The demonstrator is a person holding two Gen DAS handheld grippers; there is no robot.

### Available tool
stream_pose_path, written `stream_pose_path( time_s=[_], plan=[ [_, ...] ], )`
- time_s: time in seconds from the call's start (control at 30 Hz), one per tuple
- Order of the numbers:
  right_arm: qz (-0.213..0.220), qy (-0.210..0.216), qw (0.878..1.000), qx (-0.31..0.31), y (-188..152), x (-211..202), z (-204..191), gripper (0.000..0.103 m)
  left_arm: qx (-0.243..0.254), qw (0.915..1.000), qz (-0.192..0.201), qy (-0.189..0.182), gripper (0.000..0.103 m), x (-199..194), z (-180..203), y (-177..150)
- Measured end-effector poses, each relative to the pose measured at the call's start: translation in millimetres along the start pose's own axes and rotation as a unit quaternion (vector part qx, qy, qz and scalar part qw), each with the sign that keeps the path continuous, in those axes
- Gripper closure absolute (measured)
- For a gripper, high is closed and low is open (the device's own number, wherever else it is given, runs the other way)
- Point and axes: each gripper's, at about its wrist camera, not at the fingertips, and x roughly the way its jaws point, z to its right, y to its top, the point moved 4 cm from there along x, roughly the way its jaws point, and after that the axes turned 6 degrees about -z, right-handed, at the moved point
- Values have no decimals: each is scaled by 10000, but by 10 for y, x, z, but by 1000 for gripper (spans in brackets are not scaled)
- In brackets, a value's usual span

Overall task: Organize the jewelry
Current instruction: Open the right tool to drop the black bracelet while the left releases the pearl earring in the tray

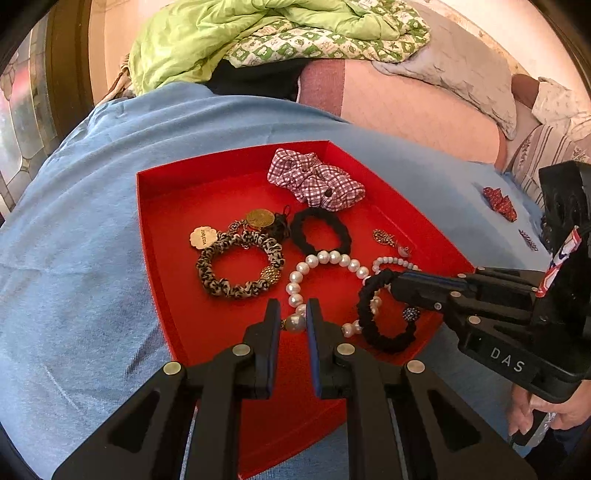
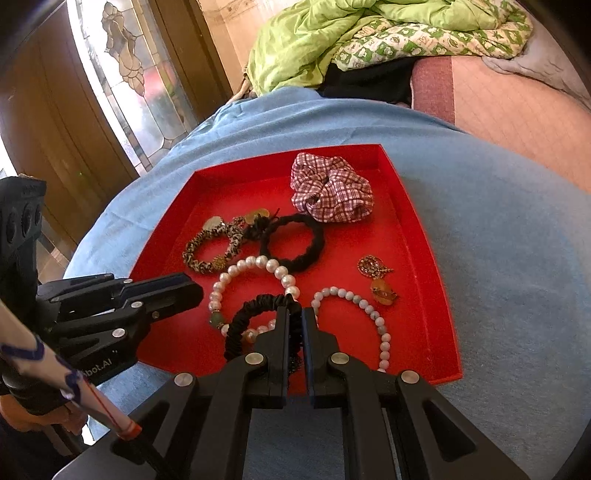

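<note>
A red tray (image 1: 162, 206) (image 2: 417, 229) on a blue cloth holds a checked scrunchie (image 1: 314, 181) (image 2: 332, 190), a leopard scrunchie (image 1: 240, 269) (image 2: 210, 251), a black hair tie (image 1: 320, 230) (image 2: 291, 242), a pearl bracelet (image 1: 325, 260) (image 2: 251, 269), a pale bead bracelet (image 2: 354, 299) and gold charms (image 2: 373, 266). My right gripper (image 2: 295, 314) (image 1: 391, 277) is shut on a black beaded scrunchie (image 1: 384, 314) (image 2: 251, 314) over the tray's near side. My left gripper (image 1: 293, 306) (image 2: 195, 291) hovers over the tray, slightly open and empty, above a large pearl (image 1: 295, 323).
A red patterned bow (image 1: 500, 203) and a small hair clip (image 1: 528, 240) lie on the blue cloth (image 1: 74, 258) right of the tray. A green quilt (image 1: 258, 33) and a pink bed (image 1: 424, 110) lie behind. A stained-glass door (image 2: 125, 74) stands at the left.
</note>
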Motion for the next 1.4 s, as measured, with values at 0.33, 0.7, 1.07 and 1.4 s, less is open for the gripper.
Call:
stream_pose_path(
  time_s=[0.33,0.7,1.07,1.4],
  plan=[
    [-10,-119,9999,-92,-20,-7,-16,95,35,9999,-45,118,90,37,-3,0],
    [-36,-226,9996,-144,-21,-26,5,95,44,9996,-71,254,90,58,-36,-11],
    [-70,-249,9995,-169,-22,-22,-4,95,41,9995,-105,297,90,72,-44,0],
    [-118,-251,9994,-191,-34,-16,-2,94,86,9992,-46,388,70,57,-22,4]
  ],
)
